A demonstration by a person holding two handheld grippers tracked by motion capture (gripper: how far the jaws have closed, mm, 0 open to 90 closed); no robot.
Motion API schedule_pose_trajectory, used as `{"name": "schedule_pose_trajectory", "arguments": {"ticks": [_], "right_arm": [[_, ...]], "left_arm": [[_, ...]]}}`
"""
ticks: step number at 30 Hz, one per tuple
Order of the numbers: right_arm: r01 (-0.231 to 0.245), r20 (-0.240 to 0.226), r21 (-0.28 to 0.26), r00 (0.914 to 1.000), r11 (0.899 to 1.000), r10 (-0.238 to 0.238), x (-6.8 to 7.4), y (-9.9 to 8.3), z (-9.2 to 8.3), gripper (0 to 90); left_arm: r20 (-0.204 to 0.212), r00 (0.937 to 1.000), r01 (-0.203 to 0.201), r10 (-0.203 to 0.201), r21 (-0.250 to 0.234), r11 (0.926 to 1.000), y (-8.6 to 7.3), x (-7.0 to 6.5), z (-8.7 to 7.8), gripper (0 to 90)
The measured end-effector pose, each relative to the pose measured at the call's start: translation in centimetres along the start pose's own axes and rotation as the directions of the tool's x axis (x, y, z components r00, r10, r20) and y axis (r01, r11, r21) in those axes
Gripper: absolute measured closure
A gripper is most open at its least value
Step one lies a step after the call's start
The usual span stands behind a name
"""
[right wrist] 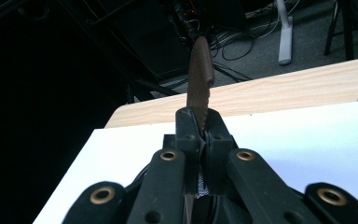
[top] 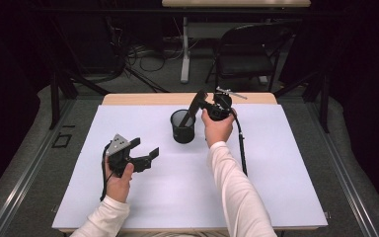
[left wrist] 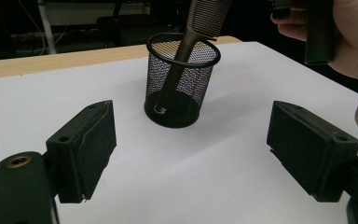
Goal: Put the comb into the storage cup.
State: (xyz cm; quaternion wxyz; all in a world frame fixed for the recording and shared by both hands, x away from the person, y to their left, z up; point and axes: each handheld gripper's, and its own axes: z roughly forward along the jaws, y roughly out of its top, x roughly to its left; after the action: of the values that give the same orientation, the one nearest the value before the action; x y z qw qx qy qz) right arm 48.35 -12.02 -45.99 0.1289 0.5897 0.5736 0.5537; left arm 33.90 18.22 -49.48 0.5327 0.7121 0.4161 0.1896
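At the upper centre of the high view, a brown comb (top: 194,109) is held clamped in the right gripper (top: 202,104), its long axis slanting down-left into the mesh cup (top: 183,127), while the left gripper (top: 145,154), jaws apart, is kept lower left.

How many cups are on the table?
1. The black mesh cup stands near the table's far middle, with a comb's handle end inside it. Nothing seems hidden.

High view looking down over the table (top: 143,197), left gripper view low and close, both sharing the mesh cup (top: 183,127), right gripper view along its own jaws toward the table's far edge.
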Motion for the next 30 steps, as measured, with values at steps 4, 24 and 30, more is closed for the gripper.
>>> {"name": "schedule_pose_trajectory", "arguments": {"ticks": [4, 24, 30], "right_arm": [[-0.023, 0.0, 0.002, 0.9997, 1.0, 0.023, -0.6, 0.0, 0.0, 87.6], [-0.025, 0.003, 0.007, 0.9997, 1.0, 0.025, -1.3, -0.1, -0.4, 81.5], [-0.023, -0.001, 0.016, 0.9997, 1.0, 0.023, -1.3, 0.0, -0.5, 78.6]], "left_arm": [[-0.002, 1.0, 0.002, -0.002, 0.004, 1.0, -0.1, 0.2, 0.0, 16.0], [-0.006, 1.0, 0.0, 0.0, 0.002, 1.0, -0.1, 0.2, 0.1, 16.0], [-0.004, 1.0, 0.001, -0.001, 0.003, 1.0, -0.1, 0.2, 0.1, 16.0]]}}
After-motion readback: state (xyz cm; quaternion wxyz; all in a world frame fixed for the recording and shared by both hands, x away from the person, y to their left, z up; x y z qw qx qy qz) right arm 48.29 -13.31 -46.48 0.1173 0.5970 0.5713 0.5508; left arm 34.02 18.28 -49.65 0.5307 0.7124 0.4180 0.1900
